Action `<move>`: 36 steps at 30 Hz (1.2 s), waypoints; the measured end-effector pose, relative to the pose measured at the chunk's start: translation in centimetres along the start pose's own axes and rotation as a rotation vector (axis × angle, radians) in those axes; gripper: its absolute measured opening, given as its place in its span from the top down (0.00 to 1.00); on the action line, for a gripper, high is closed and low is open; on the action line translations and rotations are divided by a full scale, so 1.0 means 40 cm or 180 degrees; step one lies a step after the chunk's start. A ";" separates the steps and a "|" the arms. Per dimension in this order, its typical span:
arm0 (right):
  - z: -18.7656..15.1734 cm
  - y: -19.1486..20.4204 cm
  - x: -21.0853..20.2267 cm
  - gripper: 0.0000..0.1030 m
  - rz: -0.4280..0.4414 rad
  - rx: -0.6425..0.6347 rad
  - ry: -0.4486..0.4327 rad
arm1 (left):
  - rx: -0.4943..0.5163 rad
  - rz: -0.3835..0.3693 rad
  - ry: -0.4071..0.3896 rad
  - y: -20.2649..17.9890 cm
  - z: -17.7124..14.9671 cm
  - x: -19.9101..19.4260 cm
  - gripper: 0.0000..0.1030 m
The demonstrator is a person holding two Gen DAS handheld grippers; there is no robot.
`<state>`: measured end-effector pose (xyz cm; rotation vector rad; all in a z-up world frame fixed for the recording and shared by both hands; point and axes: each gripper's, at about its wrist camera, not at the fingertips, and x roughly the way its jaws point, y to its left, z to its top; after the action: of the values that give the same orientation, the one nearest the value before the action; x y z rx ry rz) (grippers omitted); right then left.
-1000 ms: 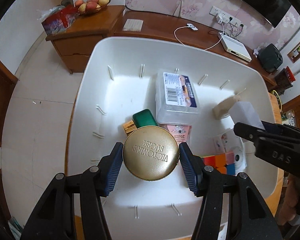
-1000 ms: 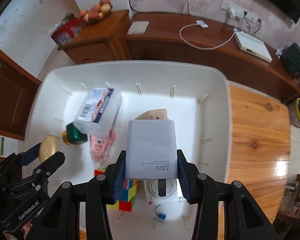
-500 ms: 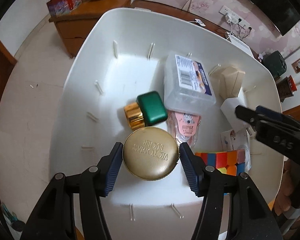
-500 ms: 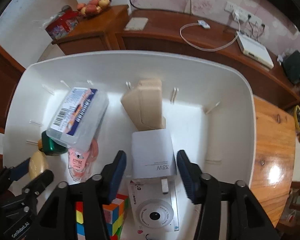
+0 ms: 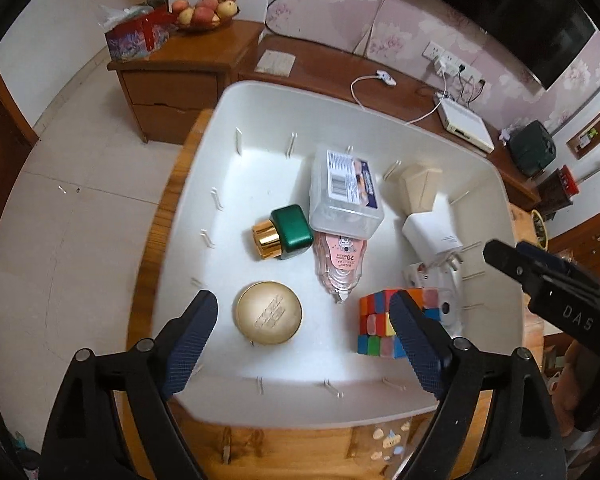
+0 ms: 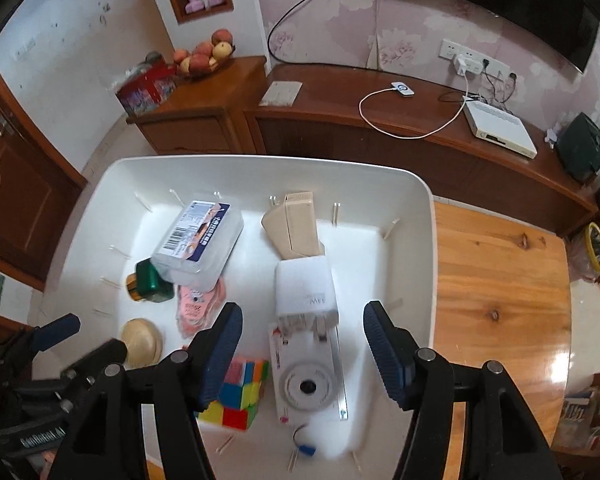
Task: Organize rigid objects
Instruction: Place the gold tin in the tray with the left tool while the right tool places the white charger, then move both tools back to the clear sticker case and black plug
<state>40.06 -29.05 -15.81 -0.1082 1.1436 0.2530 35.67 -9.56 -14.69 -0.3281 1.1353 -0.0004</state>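
A white bin (image 5: 228,112) (image 6: 428,240) sits on a wooden table. A round gold tin (image 5: 268,312) (image 6: 141,343) lies on the bin floor at the near left. My left gripper (image 5: 304,344) is open and empty above the bin's near side, the tin between its fingers but below them. A white 33W charger (image 6: 305,289) (image 5: 433,234) lies in the bin on a white camera box (image 6: 308,376). My right gripper (image 6: 300,354) is open and empty above them.
The bin also holds a clear plastic box (image 5: 344,192), a green bottle with a gold cap (image 5: 284,232), a pink packet (image 5: 342,264), a colour cube (image 5: 384,322) and a beige box (image 5: 420,188). Bare table (image 6: 500,280) lies right of the bin. Wooden cabinets (image 6: 340,128) stand behind.
Both grippers opened and drew back upward. The gold tin left my left gripper and the charger left my right gripper; both now lie in the bin.
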 end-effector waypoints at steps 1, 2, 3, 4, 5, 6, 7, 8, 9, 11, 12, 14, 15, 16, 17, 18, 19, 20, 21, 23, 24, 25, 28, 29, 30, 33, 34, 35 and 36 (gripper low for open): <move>-0.005 -0.004 -0.011 0.38 0.0018 0.0036 -0.0012 | 0.0002 -0.0018 -0.0037 0.002 -0.001 -0.017 0.13; -0.011 -0.008 -0.025 0.38 0.0033 0.0079 -0.0027 | 0.0013 -0.0041 -0.0071 0.004 -0.003 -0.034 0.13; -0.017 -0.012 -0.040 0.38 0.0039 0.0123 -0.0041 | 0.0026 -0.0064 -0.0089 0.002 -0.001 -0.046 0.13; -0.021 -0.015 -0.053 0.38 0.0043 0.0164 -0.0059 | 0.0052 -0.0097 -0.0108 -0.001 -0.003 -0.061 0.13; -0.029 -0.020 -0.074 0.38 0.0044 0.0217 -0.0087 | 0.0081 -0.0110 -0.0125 -0.004 -0.006 -0.075 0.13; -0.038 -0.021 -0.090 0.38 0.0042 0.0252 -0.0106 | 0.0127 -0.0113 -0.0155 -0.008 -0.010 -0.092 0.13; -0.045 -0.022 -0.106 0.38 0.0040 0.0287 -0.0128 | 0.0175 -0.0119 -0.0178 -0.015 -0.014 -0.105 0.13; -0.053 -0.023 -0.127 0.38 0.0033 0.0325 -0.0160 | 0.0219 -0.0127 -0.0194 -0.020 -0.021 -0.118 0.13; -0.064 -0.025 -0.152 0.38 0.0021 0.0368 -0.0200 | 0.0278 -0.0139 -0.0215 -0.025 -0.028 -0.135 0.13; -0.079 -0.028 -0.188 0.38 0.0009 0.0434 -0.0261 | 0.0366 -0.0181 -0.0241 -0.031 -0.038 -0.163 0.13; -0.088 -0.028 -0.207 0.38 0.0000 0.0472 -0.0298 | 0.0402 -0.0200 -0.0254 -0.035 -0.042 -0.176 0.13; -0.108 -0.027 -0.243 0.38 -0.0013 0.0538 -0.0355 | 0.0487 -0.0227 -0.0300 -0.039 -0.057 -0.204 0.13; -0.120 -0.025 -0.262 0.38 -0.0018 0.0573 -0.0386 | 0.0524 -0.0243 -0.0318 -0.040 -0.064 -0.216 0.13; -0.130 -0.024 -0.275 0.38 -0.0021 0.0596 -0.0408 | 0.0557 -0.0266 -0.0328 -0.041 -0.072 -0.228 0.13; -0.143 -0.022 -0.290 0.38 -0.0026 0.0624 -0.0433 | 0.0582 -0.0284 -0.0330 -0.040 -0.080 -0.237 0.13; -0.156 -0.020 -0.305 0.38 -0.0033 0.0651 -0.0458 | 0.0606 -0.0299 -0.0328 -0.040 -0.088 -0.246 0.13; -0.169 -0.019 -0.318 0.38 -0.0040 0.0671 -0.0480 | 0.0618 -0.0314 -0.0326 -0.040 -0.094 -0.253 0.13; -0.186 -0.014 -0.334 0.38 -0.0049 0.0688 -0.0499 | 0.0634 -0.0338 -0.0320 -0.039 -0.102 -0.258 0.13; -0.199 -0.012 -0.343 0.38 -0.0055 0.0697 -0.0509 | 0.0648 -0.0358 -0.0311 -0.039 -0.109 -0.263 0.13; -0.235 -0.006 -0.366 0.38 -0.0096 0.0706 -0.0532 | 0.0678 -0.0380 -0.0293 -0.040 -0.123 -0.266 0.13; -0.251 -0.002 -0.374 0.38 -0.0115 0.0711 -0.0536 | 0.0699 -0.0396 -0.0278 -0.042 -0.131 -0.268 0.13; -0.268 0.000 -0.382 0.38 -0.0134 0.0726 -0.0537 | 0.0727 -0.0411 -0.0262 -0.044 -0.140 -0.269 0.12; -0.329 -0.006 -0.402 0.38 -0.0187 0.0806 -0.0529 | 0.0826 -0.0440 -0.0222 -0.055 -0.166 -0.268 0.12; -0.351 -0.009 -0.407 0.38 -0.0204 0.0852 -0.0519 | 0.0864 -0.0445 -0.0202 -0.061 -0.175 -0.265 0.12; -0.378 -0.014 -0.411 0.38 -0.0219 0.0919 -0.0502 | 0.0895 -0.0454 -0.0185 -0.066 -0.181 -0.262 0.12; -0.439 -0.023 -0.413 0.38 -0.0273 0.1123 -0.0468 | 0.0988 -0.0480 -0.0129 -0.087 -0.198 -0.246 0.12; -0.464 -0.025 -0.410 0.38 -0.0311 0.1218 -0.0456 | 0.1022 -0.0487 -0.0107 -0.095 -0.204 -0.238 0.12; -0.485 -0.026 -0.409 0.38 -0.0344 0.1287 -0.0447 | 0.1050 -0.0493 -0.0094 -0.101 -0.209 -0.233 0.12; -0.506 -0.027 -0.406 0.38 -0.0382 0.1365 -0.0438 | 0.1086 -0.0497 -0.0078 -0.108 -0.215 -0.225 0.12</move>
<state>16.08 -36.75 -9.42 0.2162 1.0277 -0.0931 24.91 -14.38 -8.84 -0.1110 1.0613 -0.3234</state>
